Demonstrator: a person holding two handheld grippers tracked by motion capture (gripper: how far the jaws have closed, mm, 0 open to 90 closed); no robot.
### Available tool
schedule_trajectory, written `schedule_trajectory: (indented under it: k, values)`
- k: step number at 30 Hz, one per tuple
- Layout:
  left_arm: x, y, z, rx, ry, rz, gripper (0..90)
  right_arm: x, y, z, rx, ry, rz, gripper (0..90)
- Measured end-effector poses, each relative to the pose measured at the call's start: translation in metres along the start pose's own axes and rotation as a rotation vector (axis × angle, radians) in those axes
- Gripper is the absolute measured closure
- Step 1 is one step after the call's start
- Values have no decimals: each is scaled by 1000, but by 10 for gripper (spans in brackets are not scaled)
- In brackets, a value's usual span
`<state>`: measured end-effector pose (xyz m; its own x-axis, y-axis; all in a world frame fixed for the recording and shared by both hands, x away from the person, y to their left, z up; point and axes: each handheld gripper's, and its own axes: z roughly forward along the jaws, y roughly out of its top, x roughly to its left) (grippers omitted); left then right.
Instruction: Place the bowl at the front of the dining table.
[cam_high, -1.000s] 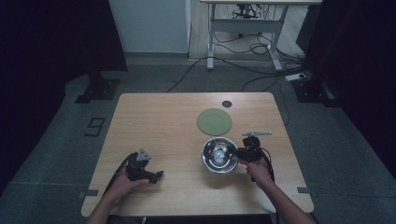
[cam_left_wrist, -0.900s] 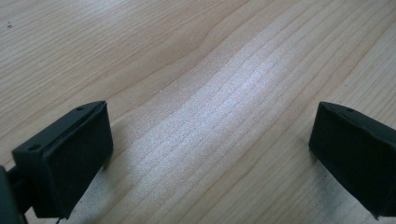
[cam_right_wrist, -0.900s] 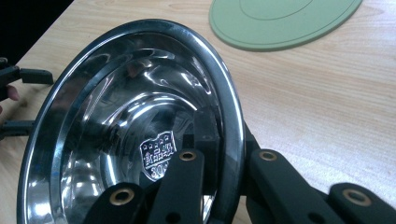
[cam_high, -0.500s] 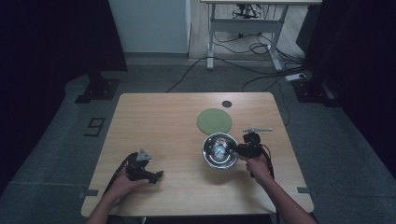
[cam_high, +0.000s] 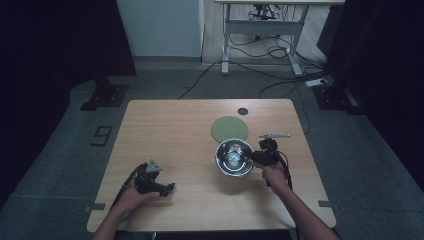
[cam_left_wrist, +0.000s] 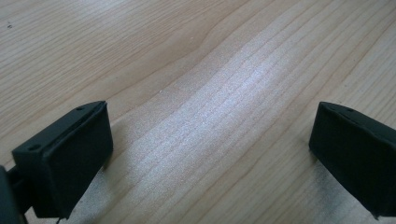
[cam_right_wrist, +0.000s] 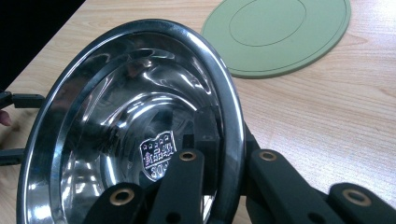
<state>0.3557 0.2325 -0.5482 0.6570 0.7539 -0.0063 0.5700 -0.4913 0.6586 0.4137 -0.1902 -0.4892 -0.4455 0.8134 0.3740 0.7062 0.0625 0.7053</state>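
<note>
A shiny steel bowl (cam_high: 233, 158) (cam_right_wrist: 135, 126) hangs tilted just above the wooden table (cam_high: 175, 130), right of centre. My right gripper (cam_high: 251, 157) (cam_right_wrist: 229, 154) is shut on the bowl's right rim, one jaw inside and one outside. A flat green round mat (cam_high: 229, 128) (cam_right_wrist: 280, 35) lies on the table just behind the bowl. Near the front left my left gripper (cam_high: 169, 188) (cam_left_wrist: 210, 144) rests low over bare wood, open, with nothing between its jaws.
A small dark round disc (cam_high: 243, 111) sits near the table's far edge. Behind the right gripper lies a thin grey bar (cam_high: 274, 135). Cables and a desk frame (cam_high: 260, 30) stand on the floor beyond the table.
The bowl has shifted slightly away from the front edge, toward the green mat, held by the right gripper. The left gripper has stayed put.
</note>
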Motion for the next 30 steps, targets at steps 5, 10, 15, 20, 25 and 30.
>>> schedule_trajectory:
  k: [5, 10, 15, 20, 25, 30]
  values:
    - [0, 0, 0, 0, 0, 0, 0, -2, 1, 2, 1, -4, 4, 867]
    - [0, 0, 0, 0, 0, 0, 0, -3, 5, 2, -2, -10, 6, 867]
    - [0, 0, 0, 0, 0, 0, 0, -2, 10, 2, -6, -12, 6, 867]
    - [0, 0, 0, 0, 0, 0, 0, -4, 13, 4, -12, -17, 9, 867]
    - [0, 0, 0, 0, 0, 0, 0, -7, 13, 6, -12, -22, 18, 867]
    - [0, 0, 0, 0, 0, 0, 0, -9, 14, 8, -12, -27, 24, 867]
